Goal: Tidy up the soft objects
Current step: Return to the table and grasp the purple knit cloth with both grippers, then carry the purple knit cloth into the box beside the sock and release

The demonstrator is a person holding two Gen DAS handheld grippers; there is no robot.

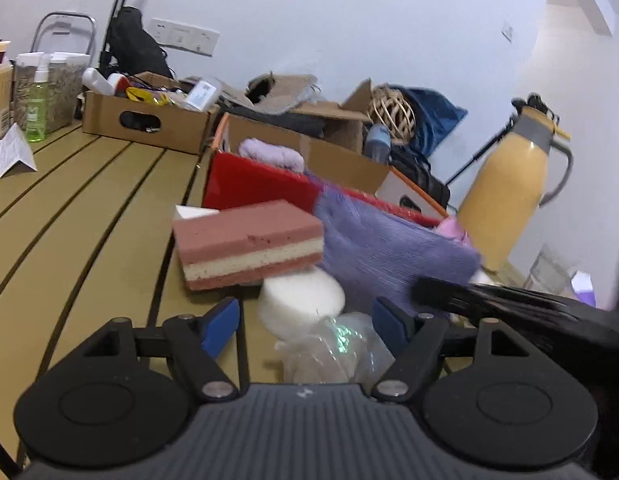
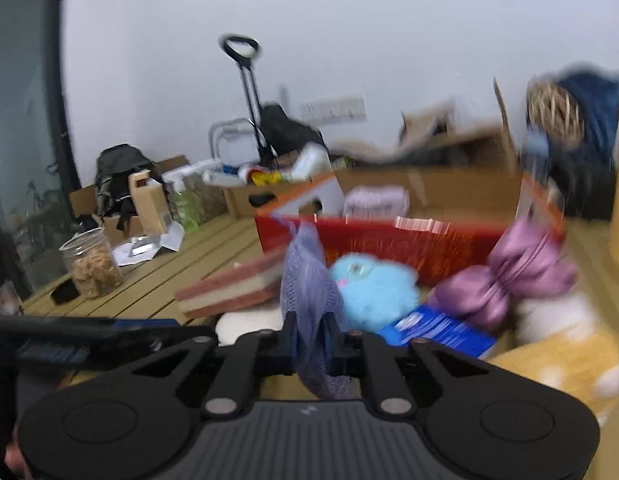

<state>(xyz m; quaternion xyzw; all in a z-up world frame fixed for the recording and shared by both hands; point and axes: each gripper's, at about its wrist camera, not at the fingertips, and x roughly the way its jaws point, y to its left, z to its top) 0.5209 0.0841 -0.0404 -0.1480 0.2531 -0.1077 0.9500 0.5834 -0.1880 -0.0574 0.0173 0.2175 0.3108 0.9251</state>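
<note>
My right gripper (image 2: 309, 350) grasps the purple cloth (image 2: 309, 292), my left gripper (image 1: 305, 320) is released, and the sponge (image 1: 249, 240) and blue plush (image 2: 373, 292) remain outside the red box (image 2: 389, 240).

Ribbed purple knit cloth (image 2: 309, 280), porous layered sponge (image 1: 249, 242), glossy red box (image 1: 261, 184), matt slatted wooden table (image 1: 89, 200).

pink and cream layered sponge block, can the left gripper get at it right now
Probably yes. The left gripper is open and empty, and the pink and cream layered sponge block lies just ahead to its left on the slatted table. Only the round white sponge sits close beneath its near edge.
</note>
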